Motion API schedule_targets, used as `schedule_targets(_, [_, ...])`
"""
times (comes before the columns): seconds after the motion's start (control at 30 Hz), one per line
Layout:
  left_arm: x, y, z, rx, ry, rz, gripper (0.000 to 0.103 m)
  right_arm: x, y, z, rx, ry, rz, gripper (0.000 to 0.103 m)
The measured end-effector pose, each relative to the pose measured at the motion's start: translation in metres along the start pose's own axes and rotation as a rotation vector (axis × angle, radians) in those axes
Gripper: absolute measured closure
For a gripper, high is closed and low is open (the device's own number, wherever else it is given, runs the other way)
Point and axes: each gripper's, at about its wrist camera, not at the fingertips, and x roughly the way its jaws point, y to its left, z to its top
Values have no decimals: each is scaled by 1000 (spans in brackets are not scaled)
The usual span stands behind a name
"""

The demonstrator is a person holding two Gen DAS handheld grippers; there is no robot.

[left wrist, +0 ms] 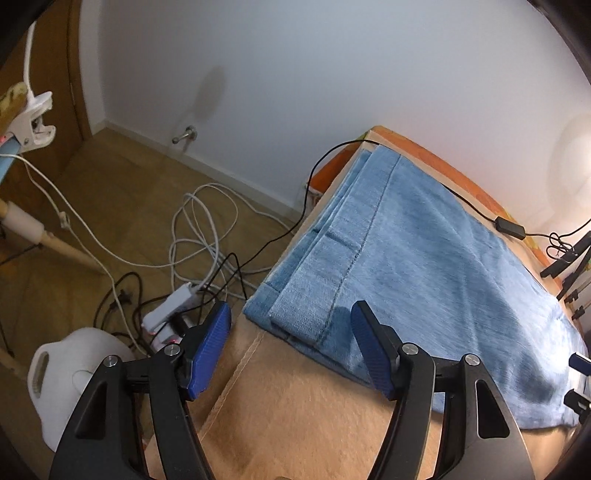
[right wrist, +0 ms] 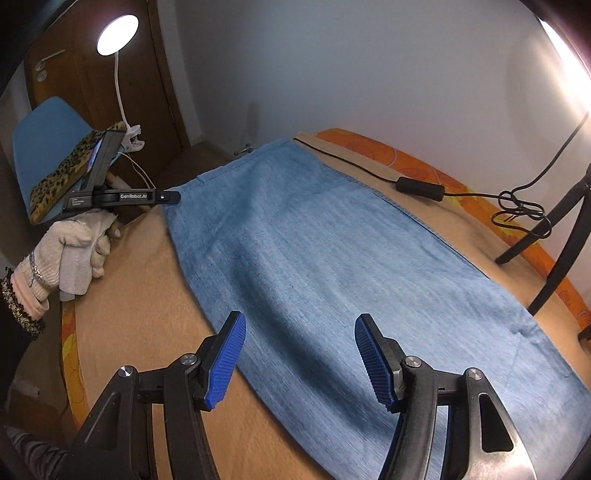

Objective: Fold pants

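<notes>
Light-blue denim pants [left wrist: 424, 240] lie folded flat on a beige blanket [left wrist: 295, 413], waistband end with a belt loop toward the left edge. My left gripper [left wrist: 291, 310] hovers open just above the waistband's near corner; its right pad [left wrist: 365, 350] is over the cloth, its left pad past the blanket's edge. Nothing is pinched. In the right wrist view the pants [right wrist: 314, 240] stretch away, and my right gripper [right wrist: 301, 317] stands open over their near edge, holding nothing. The left gripper [right wrist: 171, 196] shows side-on at the far-left corner, held by a gloved hand [right wrist: 74, 243].
A black cable with an inline switch [right wrist: 419, 188] runs along the far side of the blanket. Black stand legs [right wrist: 554, 236] rise at the right. On the floor to the left lie white cables [left wrist: 199, 229], a power strip [left wrist: 170, 306] and a white jug [left wrist: 74, 373]. A lit clip lamp [right wrist: 116, 33] stands by a blue chair [right wrist: 44, 147].
</notes>
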Motion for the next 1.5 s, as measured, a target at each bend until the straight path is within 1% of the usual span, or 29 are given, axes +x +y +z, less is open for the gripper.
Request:
schedule_targets(0.07, [2,-2,-3,10,-13,1,43,3,2,0,-6,2,0,39])
schedule_targets(0.17, [-1,-7,-4,36,-49,35,55,5,3,0,-11,2,-2,39])
schedule_targets(0.2, [-3,-7,-3,37,-66,39,68,5,3,0,-12,2,-2,39])
schedule_targets(0.23, [-5,-7,-2,38,-81,26,79,5,3,1,-11,2,-3,39])
schedule_targets(0.27, [-8,-8,-1,43,-97,29,81,6,2,1,-6,-23,-12,39])
schedule_targets(0.33, [-10,-11,-2,67,-112,11,88,8,1,3,3,-19,-10,39])
schedule_targets(0.47, [-21,-20,-3,121,-173,17,90,11,-2,6,19,-19,-5,39])
schedule_targets(0.57, [-29,-30,-5,187,-219,-14,91,12,-1,13,12,-22,-6,39])
schedule_targets(0.67, [-34,-40,-10,242,-236,-56,91,15,1,26,13,-22,8,39])
schedule_targets(0.77, [-38,-50,-15,285,-244,-86,92,19,2,48,21,-29,31,38])
schedule_targets(0.83, [-41,-55,-18,309,-249,-97,92,27,2,66,38,-22,58,34])
schedule_targets(0.93, [-44,-64,-24,347,-264,-104,92,41,0,96,81,-11,109,33])
schedule_targets(1.0, [-46,-69,-26,368,-272,-102,92,54,0,118,115,1,149,30])
schedule_targets(1.03, [-48,-71,-27,375,-276,-106,92,64,0,130,130,21,176,28])
schedule_targets(1.1, [-51,-72,-28,377,-280,-121,92,80,-1,149,164,38,199,28])
schedule_targets(1.17, [-52,-75,-30,390,-283,-127,92,94,-2,169,198,27,219,28])
schedule_targets(1.27, [-55,-78,-34,419,-286,-130,92,114,1,190,222,41,238,28])
schedule_targets(1.37, [-57,-82,-36,442,-291,-134,92,138,7,209,250,59,239,28])
schedule_targets(1.5, [-58,-85,-38,466,-293,-146,92,162,14,221,263,80,244,28])
